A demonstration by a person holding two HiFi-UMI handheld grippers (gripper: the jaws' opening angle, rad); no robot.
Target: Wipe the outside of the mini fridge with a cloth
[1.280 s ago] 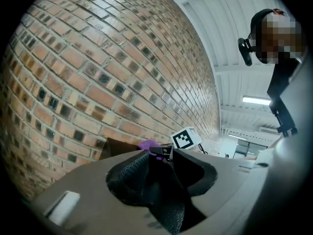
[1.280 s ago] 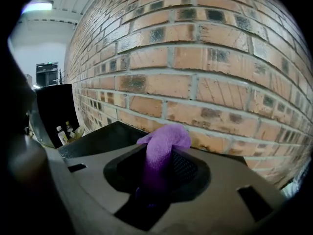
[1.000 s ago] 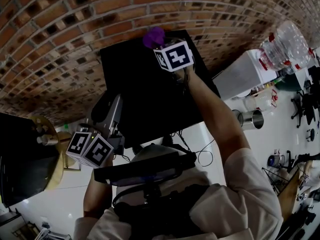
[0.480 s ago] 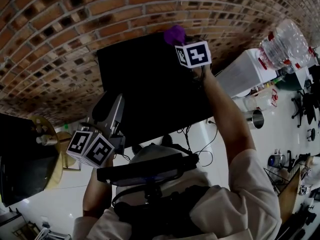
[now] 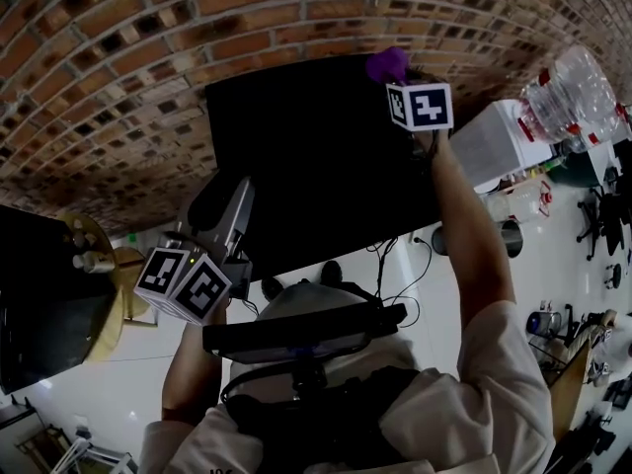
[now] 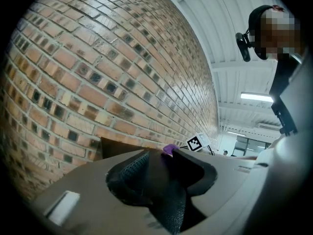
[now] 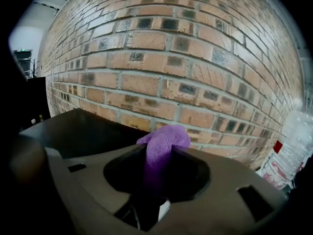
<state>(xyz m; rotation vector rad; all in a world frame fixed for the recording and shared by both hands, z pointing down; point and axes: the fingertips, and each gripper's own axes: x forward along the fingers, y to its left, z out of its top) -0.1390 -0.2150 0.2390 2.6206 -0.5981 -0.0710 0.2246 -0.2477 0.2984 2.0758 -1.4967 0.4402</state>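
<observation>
My right gripper (image 7: 159,156) pinches the cloth (image 7: 164,140) at the far corner of the fridge (image 5: 306,166); it could slide off the edge. My left gripper (image 5: 235,197) is apart and empty.

The fridge (image 5: 316,166) is set with its back against the wall (image 5: 148,57). The cloth (image 5: 387,64) is held in the right tongs (image 7: 159,153) over the back right corner of the fridge top, close to the wall; contact with the top cannot be told. The left tongs (image 6: 164,156) are kept at the fridge's front left corner, well apart from the cloth. A cabinet (image 5: 489,146) is found just right of the fridge, with a bottle (image 5: 578,87) beyond it. A round table (image 5: 111,314) is placed left of the fridge.
</observation>
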